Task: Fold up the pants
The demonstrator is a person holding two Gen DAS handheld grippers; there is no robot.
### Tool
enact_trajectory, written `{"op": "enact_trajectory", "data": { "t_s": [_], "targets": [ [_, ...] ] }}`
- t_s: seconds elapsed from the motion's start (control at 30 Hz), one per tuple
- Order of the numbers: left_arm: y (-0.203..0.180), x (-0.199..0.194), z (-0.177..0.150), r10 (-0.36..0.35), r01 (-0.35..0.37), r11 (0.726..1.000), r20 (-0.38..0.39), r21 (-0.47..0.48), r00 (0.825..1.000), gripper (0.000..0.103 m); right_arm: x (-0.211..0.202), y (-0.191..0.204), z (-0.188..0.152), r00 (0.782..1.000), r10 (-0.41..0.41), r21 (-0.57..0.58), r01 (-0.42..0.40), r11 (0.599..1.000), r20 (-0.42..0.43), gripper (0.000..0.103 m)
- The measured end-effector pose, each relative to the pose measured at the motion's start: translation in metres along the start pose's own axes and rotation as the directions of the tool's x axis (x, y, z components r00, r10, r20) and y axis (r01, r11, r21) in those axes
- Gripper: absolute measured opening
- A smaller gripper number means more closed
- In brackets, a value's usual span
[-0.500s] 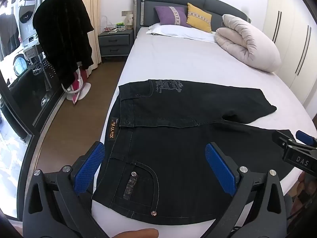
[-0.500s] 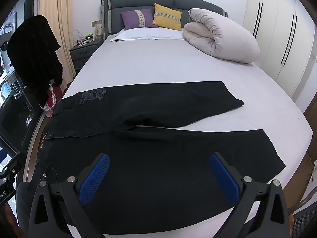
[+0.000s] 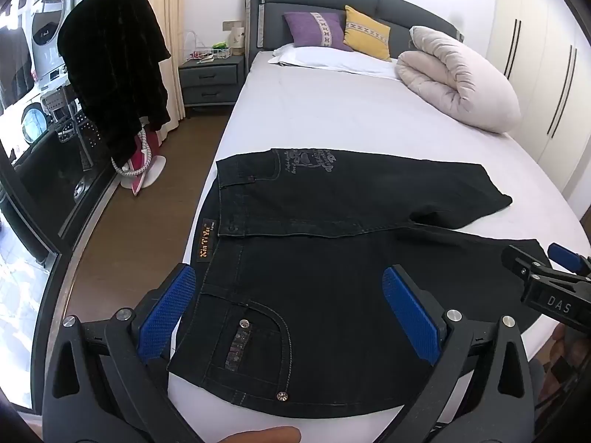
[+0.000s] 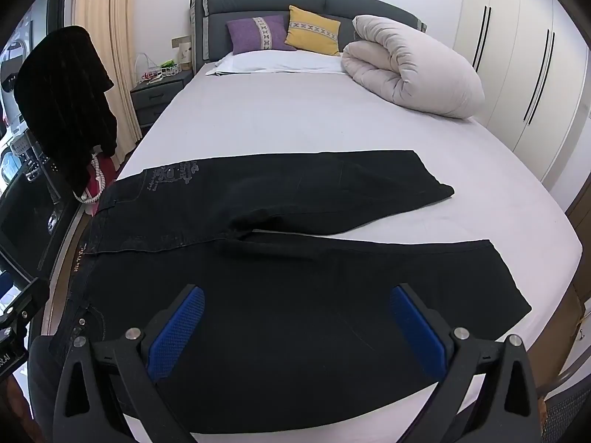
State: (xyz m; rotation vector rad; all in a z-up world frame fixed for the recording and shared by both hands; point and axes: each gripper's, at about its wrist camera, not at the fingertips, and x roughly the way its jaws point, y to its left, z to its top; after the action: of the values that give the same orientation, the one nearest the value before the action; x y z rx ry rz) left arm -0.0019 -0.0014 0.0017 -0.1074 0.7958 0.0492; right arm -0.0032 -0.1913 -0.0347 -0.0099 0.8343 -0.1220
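Note:
Black jeans [image 3: 332, 258] lie flat on the white bed, waistband to the left, both legs spread out to the right; they also show in the right wrist view [image 4: 295, 277]. My left gripper [image 3: 291, 313] is open, hovering above the waist and pocket near the bed's front edge. My right gripper [image 4: 295, 328] is open, hovering above the near leg. The right gripper's tip also shows in the left wrist view [image 3: 543, 277] at the far right, over the near leg's hem.
A rolled beige duvet [image 3: 458, 77] and pillows [image 3: 332, 33] lie at the far end of the bed [image 3: 351, 118]. A nightstand [image 3: 210, 81], a hanging black garment [image 3: 110, 66] and wooden floor are on the left. Wardrobes [image 4: 524, 66] stand on the right.

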Motion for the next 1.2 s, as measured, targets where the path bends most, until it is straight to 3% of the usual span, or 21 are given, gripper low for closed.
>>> {"op": "enact_trajectory", "data": {
  "t_s": [1.2],
  "targets": [
    [-0.015, -0.010, -0.001, -0.008, 0.008, 1.000, -0.005, 0.006, 1.000, 0.103, -0.001, 0.004, -0.012, 1.000, 0.015, 0.005, -0.015, 1.000, -0.010, 0.103]
  ]
}}
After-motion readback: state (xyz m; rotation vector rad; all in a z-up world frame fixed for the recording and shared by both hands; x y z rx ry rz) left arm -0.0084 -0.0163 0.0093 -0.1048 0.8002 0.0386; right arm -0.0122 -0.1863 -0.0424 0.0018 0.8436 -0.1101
